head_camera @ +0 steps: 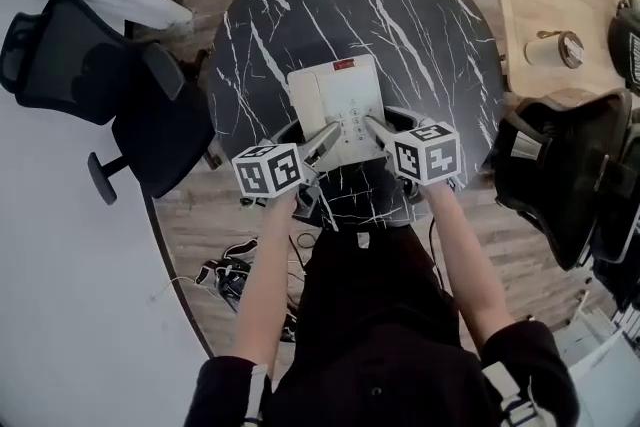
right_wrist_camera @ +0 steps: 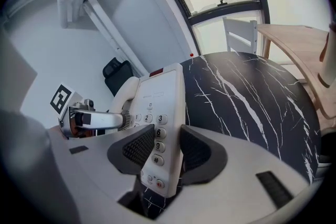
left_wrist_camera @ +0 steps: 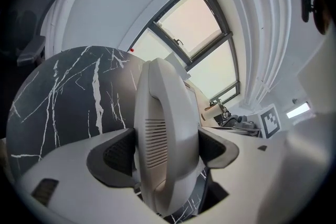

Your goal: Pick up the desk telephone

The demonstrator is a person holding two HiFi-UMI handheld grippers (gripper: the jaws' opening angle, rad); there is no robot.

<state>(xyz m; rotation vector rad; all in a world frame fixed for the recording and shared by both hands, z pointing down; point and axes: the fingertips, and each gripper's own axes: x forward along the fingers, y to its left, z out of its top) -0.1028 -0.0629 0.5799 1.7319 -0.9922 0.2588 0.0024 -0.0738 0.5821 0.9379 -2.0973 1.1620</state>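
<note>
The left gripper point(head_camera: 322, 143) and the right gripper point(head_camera: 380, 127) both clench their fingers on the desk telephone point(head_camera: 335, 85), near the surface's point(head_camera: 420, 5) front edge. Lifting is in hand; next, I think, both must rise evenly.

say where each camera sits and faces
Head view: on the person's head, steeply down at the desk telephone and marbled table; forearms, left gripper and right gripper show.
Left gripper view: on that gripper, along its jaws clamping the handset.
Right gripper view: on that gripper, jaws clamping the keypad edge.
Shared: all three show the telephone and table.
</note>
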